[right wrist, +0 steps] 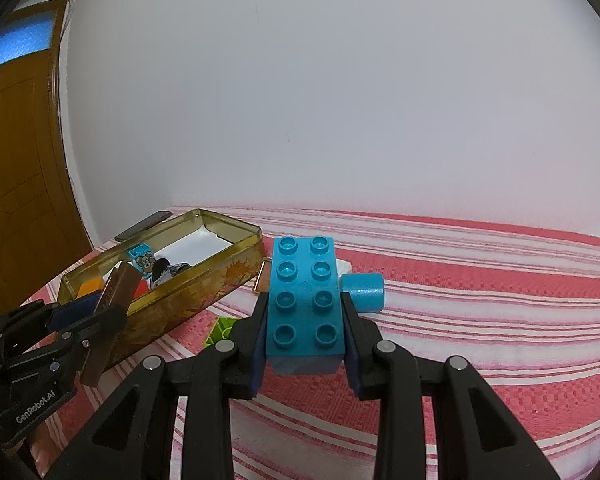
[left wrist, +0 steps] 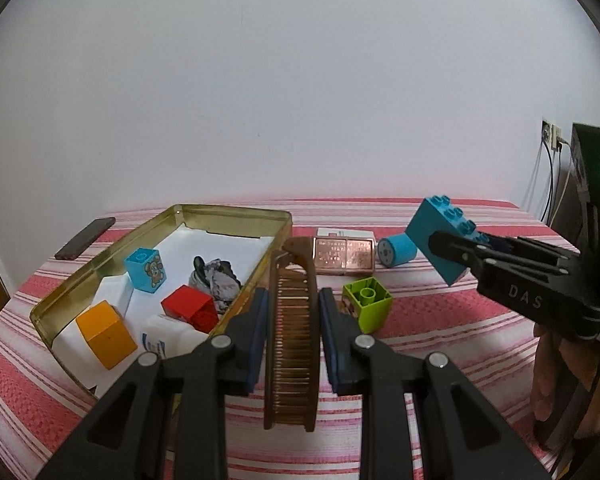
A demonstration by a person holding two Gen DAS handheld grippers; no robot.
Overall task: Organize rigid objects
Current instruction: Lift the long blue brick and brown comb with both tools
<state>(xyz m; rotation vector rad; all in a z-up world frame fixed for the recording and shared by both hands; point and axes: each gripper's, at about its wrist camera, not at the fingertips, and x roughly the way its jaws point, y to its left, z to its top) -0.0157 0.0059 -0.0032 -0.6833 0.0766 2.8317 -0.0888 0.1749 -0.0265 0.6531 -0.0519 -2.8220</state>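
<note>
A brown comb (left wrist: 292,332) stands on edge between the pads of my left gripper (left wrist: 293,298), which is shut on it beside the gold tin (left wrist: 236,210). That gripper and the comb (right wrist: 114,300) also show at the lower left of the right wrist view. My right gripper (right wrist: 305,300) is shut on a blue studded brick (right wrist: 305,280), held above the cloth; from the left wrist view the brick (left wrist: 432,236) hangs tilted at the right. Inside the tin lie an orange block (left wrist: 106,334), a red block (left wrist: 192,306), a blue bear cube (left wrist: 146,270) and white pieces.
On the red-and-white striped cloth (left wrist: 440,320) sit a green brick (left wrist: 368,304), a blue cylinder (left wrist: 396,250) and a copper box (left wrist: 344,256). A dark phone (left wrist: 86,238) lies at the far left edge. Wall sockets with cables (left wrist: 552,140) are at the right, a wooden door (right wrist: 20,160) at the left.
</note>
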